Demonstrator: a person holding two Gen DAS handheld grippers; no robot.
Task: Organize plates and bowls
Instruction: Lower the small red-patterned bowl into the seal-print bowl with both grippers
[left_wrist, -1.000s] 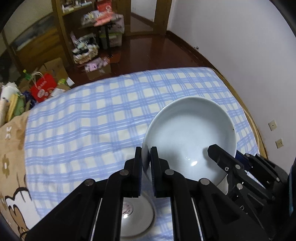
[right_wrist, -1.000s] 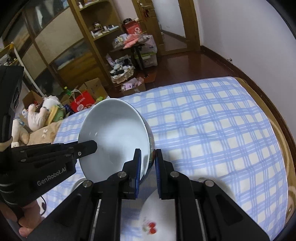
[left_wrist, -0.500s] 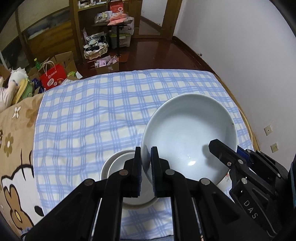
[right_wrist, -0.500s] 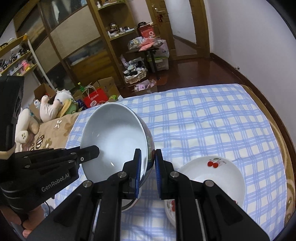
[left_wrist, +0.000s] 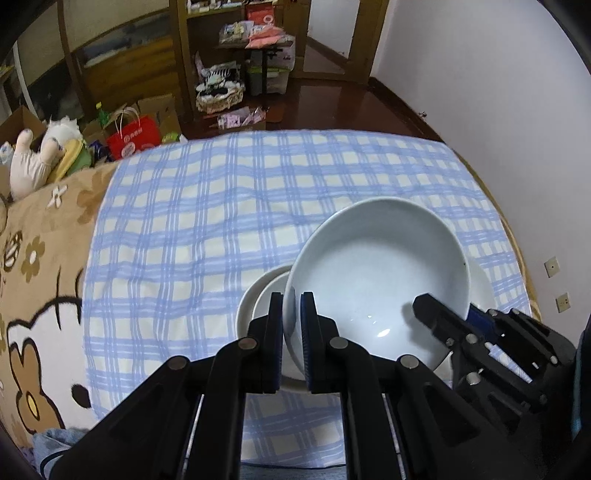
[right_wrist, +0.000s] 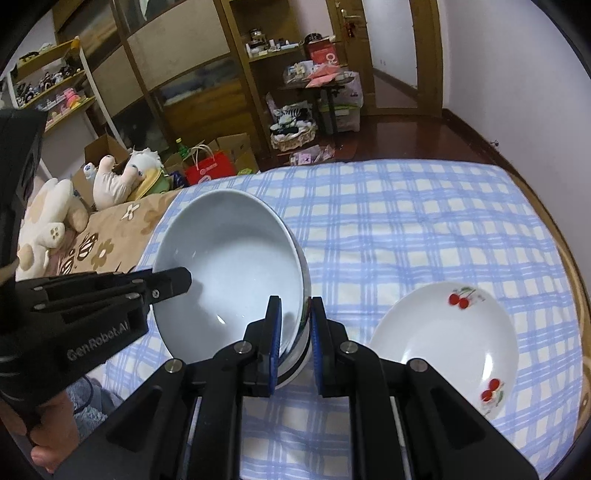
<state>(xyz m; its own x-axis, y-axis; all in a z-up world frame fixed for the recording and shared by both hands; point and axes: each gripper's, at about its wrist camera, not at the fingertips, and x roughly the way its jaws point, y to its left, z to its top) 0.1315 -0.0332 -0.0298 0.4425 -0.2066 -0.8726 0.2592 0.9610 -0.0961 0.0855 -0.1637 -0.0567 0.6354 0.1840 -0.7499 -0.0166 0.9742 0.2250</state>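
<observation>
- Two grippers clamp one large white bowl (left_wrist: 380, 273) by opposite sides of its rim; the bowl is tilted and held above the bed.
- Left gripper (left_wrist: 292, 332): jaws closed on the bowl's left rim, one blue-padded finger inside the wall and one outside.
- Right gripper (right_wrist: 295, 332): jaws closed on the bowl's right rim in the same manner, the wall pinched between the blue pads (right_wrist: 275, 347).
- In the left wrist view the right gripper enters from the lower right; in the right wrist view the left gripper enters from the left, with part of a hand (right_wrist: 48, 428) below it.
- Beneath the held bowl, on the left side, the rims of two smaller white bowls (left_wrist: 258, 299), one nested in the other, rest on the bed; whether the large bowl touches them cannot be told.
- Just right of the held bowl lies a white plate with cherry motifs (right_wrist: 447, 343), flat on the cloth.
- Blue-and-white checked cloth (left_wrist: 207, 206) covers the bed; a tan floral blanket (left_wrist: 37, 258) lies along its left edge.
- Plush toys (right_wrist: 110, 181), a red paper bag (right_wrist: 210, 168) and cardboard boxes stand beyond the bed.
- Farthest: wooden shelving (right_wrist: 207, 74), a cluttered stand and a doorway.
</observation>
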